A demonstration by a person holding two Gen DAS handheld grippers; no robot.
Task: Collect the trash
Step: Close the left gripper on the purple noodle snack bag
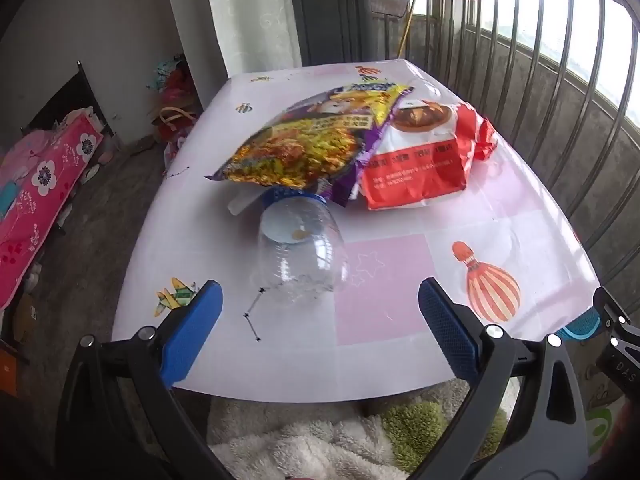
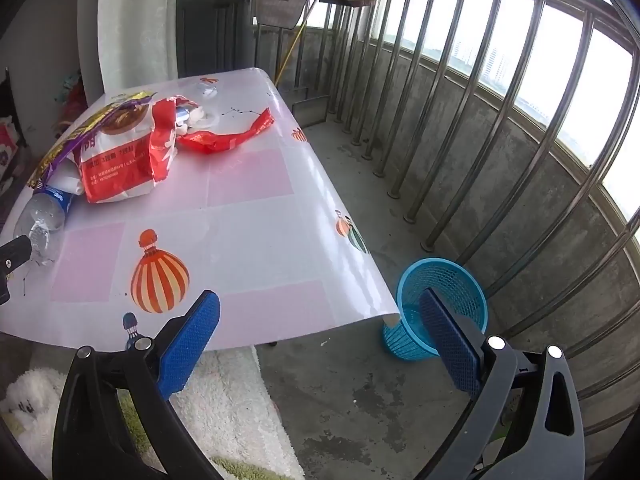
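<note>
A: Step? Nothing's picked. My left claw [image 1: 320,320] and right claw [image 2: 320,332] both gape, empty.
B: Trash?
A: Bottle [image 1: 298,248] on table [image 1: 520,216], under wrappers [image 1: 320,140]. I'd grab it, then bin [image 2: 440,292].

Left gripper [image 1: 318,312]: black plastic arms with triangular cutouts, blue textured pads [image 1: 448,328] on the fingers, round silver screws at the pivots. Right gripper [image 2: 320,332]: same build, one arm black and the other grey, blue mesh-patterned pads [image 2: 192,340], silver screws. White lettering "DAS" seen on right gripper's black body in the left wrist view.
</note>
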